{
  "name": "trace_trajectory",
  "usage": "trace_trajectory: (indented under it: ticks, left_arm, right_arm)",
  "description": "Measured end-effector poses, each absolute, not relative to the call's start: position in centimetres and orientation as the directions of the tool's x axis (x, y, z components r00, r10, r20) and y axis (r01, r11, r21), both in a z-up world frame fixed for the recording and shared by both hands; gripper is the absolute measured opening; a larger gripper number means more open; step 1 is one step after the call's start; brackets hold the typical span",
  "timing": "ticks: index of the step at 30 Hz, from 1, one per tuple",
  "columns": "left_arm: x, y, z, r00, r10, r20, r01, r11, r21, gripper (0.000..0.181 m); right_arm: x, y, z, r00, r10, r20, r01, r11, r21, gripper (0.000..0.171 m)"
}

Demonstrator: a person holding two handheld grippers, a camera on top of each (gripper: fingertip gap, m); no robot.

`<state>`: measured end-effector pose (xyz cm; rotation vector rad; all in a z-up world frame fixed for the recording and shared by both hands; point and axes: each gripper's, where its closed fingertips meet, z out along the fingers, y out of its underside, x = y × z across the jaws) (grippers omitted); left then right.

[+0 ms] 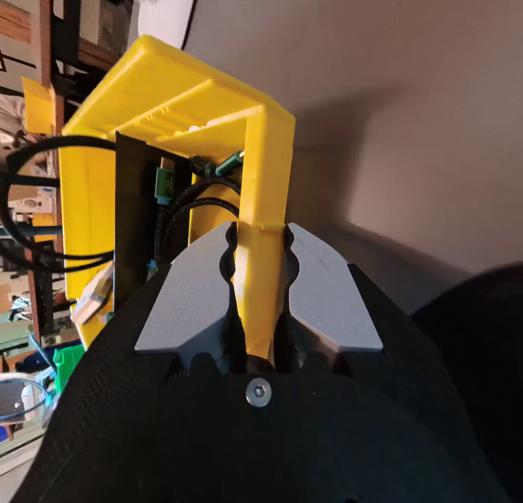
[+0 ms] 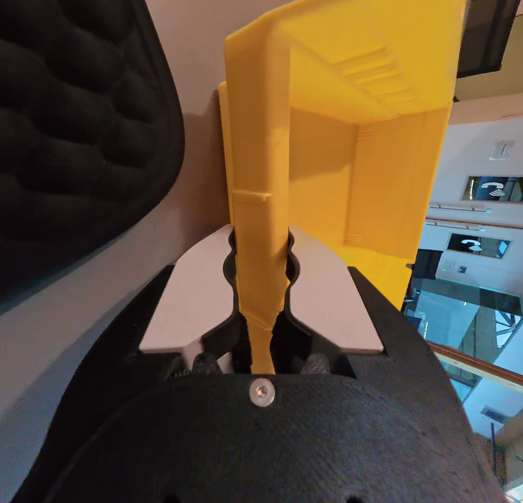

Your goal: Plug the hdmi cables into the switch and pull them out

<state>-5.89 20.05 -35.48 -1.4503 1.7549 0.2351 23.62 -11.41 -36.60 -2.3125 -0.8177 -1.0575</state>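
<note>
Left wrist view: the scene was tilted, with a pale bench surface (image 1: 396, 65) on the right.
Looped black cables (image 1: 34, 206): hung out past the left edge of a yellow bin (image 1: 158, 93).
Black box (image 1: 133, 206): stood inside the yellow bin at its left; whether it was the switch could not be told.
Green HDMI plug (image 1: 164, 181): lay against the black box, with a second green plug (image 1: 227, 165) further right, near the bin's rim.
Left tool (image 1: 259, 229): clenched on the yellow bin's rim, grey fingers (image 1: 195, 285) pressing it from both sides.
Right wrist view: a black padded cushion (image 2: 70, 107) filled the left side.
Right tool (image 2: 261, 232): clamped on the rim of a yellow bin (image 2: 353, 79), one finger on each side.
Yellow bin interior: looked bare in this view, its far wall ribbed.
Glass-walled room (image 2: 481, 234): lay far off to the right.
</note>
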Motion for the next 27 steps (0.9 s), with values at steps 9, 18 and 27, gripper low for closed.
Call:
trace_trajectory:
  ticks: [9, 18, 27]
  left_arm:
    - [-17.9, 22.5, -35.4, -0.055, -0.728, -0.683, -0.921, 0.301, -0.246, 0.034]
    - [-25.1, 22.0, -35.2, -0.061, -0.698, -0.713, -0.948, 0.265, -0.177, 0.035]
    - [-28.1, 18.8, -35.2, 0.080, -0.793, -0.604, -0.931, 0.157, -0.330, 0.037]
  right_arm:
    - [25.3, -14.5, -36.7, 0.529, 0.335, 0.780, 0.638, -0.763, -0.106, 0.032]
    - [26.1, -17.8, -36.7, 0.540, 0.305, 0.784, 0.594, -0.799, -0.098, 0.033]
    - [26.3, -20.1, -36.7, 0.545, 0.301, 0.783, 0.582, -0.807, -0.095, 0.034]
